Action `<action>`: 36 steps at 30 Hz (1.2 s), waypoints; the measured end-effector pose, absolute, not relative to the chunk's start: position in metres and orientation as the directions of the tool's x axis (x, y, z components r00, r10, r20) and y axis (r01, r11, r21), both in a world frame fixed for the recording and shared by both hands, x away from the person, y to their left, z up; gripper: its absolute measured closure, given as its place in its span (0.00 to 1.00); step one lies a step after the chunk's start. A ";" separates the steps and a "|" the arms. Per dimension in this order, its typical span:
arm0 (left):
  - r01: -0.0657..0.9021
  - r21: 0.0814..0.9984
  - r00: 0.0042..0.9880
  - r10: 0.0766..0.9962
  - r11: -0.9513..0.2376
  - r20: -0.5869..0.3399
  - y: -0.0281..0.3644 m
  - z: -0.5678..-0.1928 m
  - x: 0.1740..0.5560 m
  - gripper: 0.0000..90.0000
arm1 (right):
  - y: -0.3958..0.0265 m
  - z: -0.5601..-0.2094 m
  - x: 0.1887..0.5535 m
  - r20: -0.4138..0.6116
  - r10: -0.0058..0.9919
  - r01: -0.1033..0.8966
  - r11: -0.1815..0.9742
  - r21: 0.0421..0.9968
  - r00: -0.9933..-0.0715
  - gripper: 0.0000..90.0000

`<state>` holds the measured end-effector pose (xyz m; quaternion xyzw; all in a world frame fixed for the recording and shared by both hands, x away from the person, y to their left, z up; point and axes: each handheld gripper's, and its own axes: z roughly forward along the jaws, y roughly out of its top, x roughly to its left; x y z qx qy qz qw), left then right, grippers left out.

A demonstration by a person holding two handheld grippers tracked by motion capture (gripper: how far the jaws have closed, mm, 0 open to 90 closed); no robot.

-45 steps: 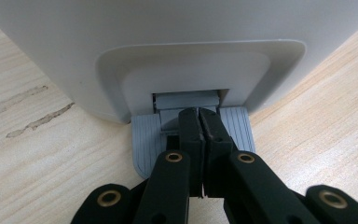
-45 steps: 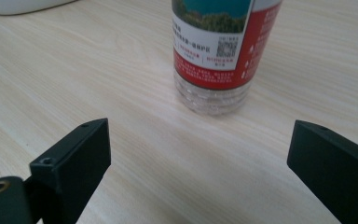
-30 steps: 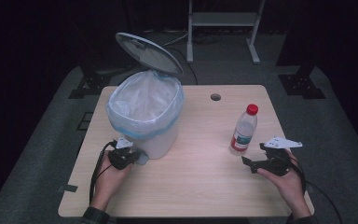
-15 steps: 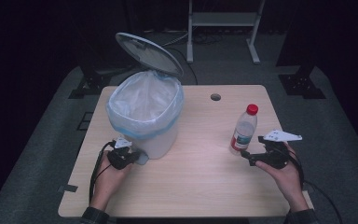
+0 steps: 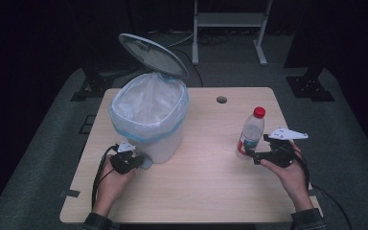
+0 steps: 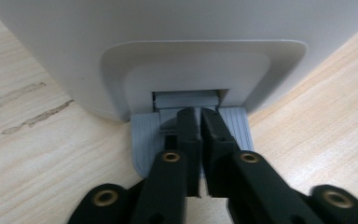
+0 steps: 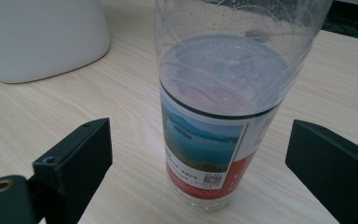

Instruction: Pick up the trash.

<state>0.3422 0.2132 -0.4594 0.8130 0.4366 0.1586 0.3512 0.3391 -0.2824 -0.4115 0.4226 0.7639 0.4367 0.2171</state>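
While the left gripper (image 6: 199, 135), fingers clenched, is pressing the bin's pedal (image 6: 235, 128), the right gripper (image 7: 200, 154) is advancing, its released fingers now flanking the bottle (image 7: 219, 116) standing between them, ready for grasping.

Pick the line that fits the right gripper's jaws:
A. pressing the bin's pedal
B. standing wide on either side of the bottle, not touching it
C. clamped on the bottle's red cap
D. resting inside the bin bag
B: in the right gripper view the bottle stands between the right gripper's wide-apart jaws, with gaps on both sides.
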 end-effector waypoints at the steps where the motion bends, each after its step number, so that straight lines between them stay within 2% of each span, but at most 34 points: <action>1: 0.594 0.704 0.572 0.820 -0.390 -0.029 0.212 -0.459 0.342 0.93 | -0.282 -0.413 0.342 0.043 0.837 0.464 0.259 0.847 -0.545 0.06; 16: 0.596 0.703 0.571 0.820 -0.388 -0.032 0.212 -0.459 0.342 0.93 | -0.279 -0.411 0.355 0.047 0.839 0.453 0.245 0.857 -0.542 0.06; 19: 0.596 0.703 0.571 0.820 -0.388 -0.032 0.212 -0.459 0.342 0.93 | -0.278 -0.411 0.356 0.043 0.837 0.450 0.249 0.858 -0.546 0.10; 20: 0.596 0.703 0.570 0.821 -0.387 -0.031 0.212 -0.459 0.342 0.93 | -0.277 -0.411 0.356 0.032 0.841 0.443 0.252 0.860 -0.540 0.14; 21: 0.596 0.703 0.570 0.821 -0.388 -0.031 0.212 -0.459 0.342 0.93 | -0.274 -0.410 0.357 0.008 0.845 0.432 0.265 0.862 -0.535 0.14; 36: 0.600 0.705 0.565 0.824 -0.378 -0.039 0.212 -0.459 0.342 0.94 | -0.272 -0.415 0.365 0.031 0.846 0.456 0.256 0.853 -0.533 0.15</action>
